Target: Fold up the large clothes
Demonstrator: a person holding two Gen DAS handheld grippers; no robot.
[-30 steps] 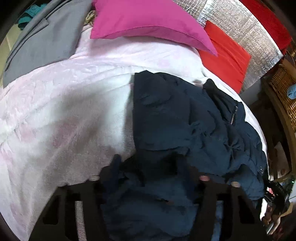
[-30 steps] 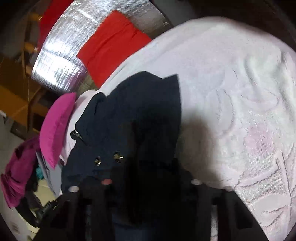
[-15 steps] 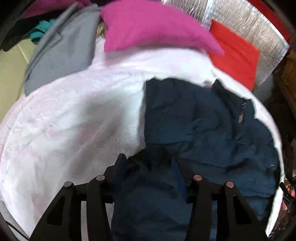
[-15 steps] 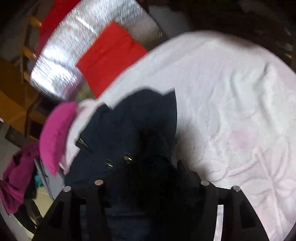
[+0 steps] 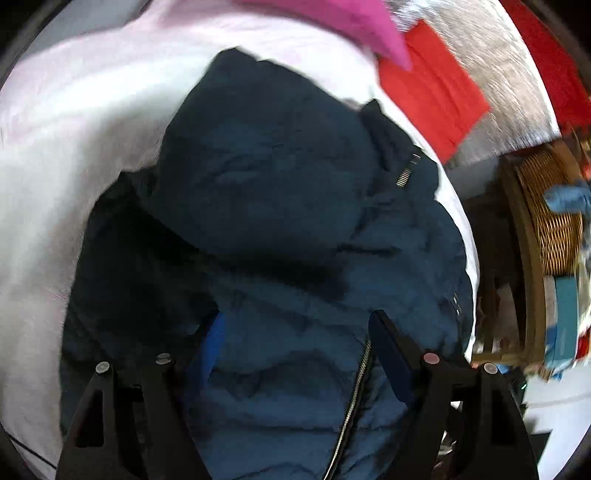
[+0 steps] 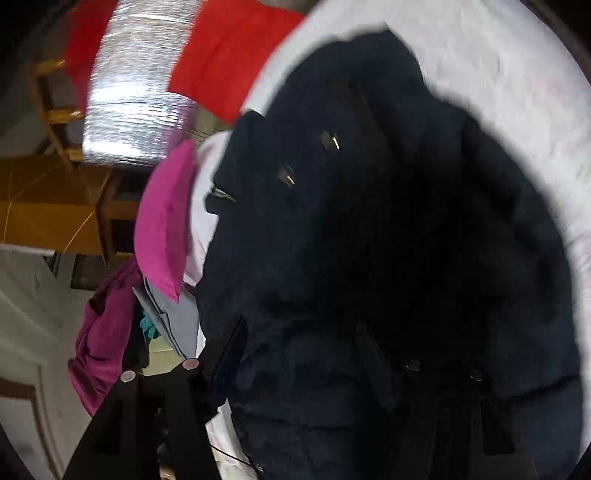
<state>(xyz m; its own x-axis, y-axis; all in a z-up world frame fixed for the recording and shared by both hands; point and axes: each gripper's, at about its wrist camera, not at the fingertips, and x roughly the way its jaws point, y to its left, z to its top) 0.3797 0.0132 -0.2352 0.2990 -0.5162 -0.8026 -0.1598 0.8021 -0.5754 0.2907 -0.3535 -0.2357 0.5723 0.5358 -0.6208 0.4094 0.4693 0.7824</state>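
Left wrist view: navy jacket [image 5: 295,221] lies bunched on the pale pink blanket [image 5: 55,166], zipper [image 5: 354,387] running down toward us, pink pillow [image 5: 332,18] and red cushion [image 5: 432,85] beyond its collar end. Our left gripper [image 5: 291,339] sits over the jacket's near edge, jaws wide and opening; quilted fabric lies between them, but the pads don't look pressed on it, so we read nothing held.

Right wrist view: same jacket [image 6: 369,240] fills the frame, two metal snaps [image 6: 328,140] toward its far end, blanket [image 6: 517,74] past it. Our right gripper [image 6: 299,332] has its jaws partly apart and opening. The right finger is lost against dark fabric and the frame is blurred; we see no clear pinch, so likely released.

Our read: a fold was just laid down and both sides are letting go.

To do this well:
- lift clear of the jacket before moving sideways, or the fingers drag the puffy layer back open
- regrip at the jacket's outer edges, not mid-panel
- take one layer only; padding bunches
- keep the zipper straight as our fold line
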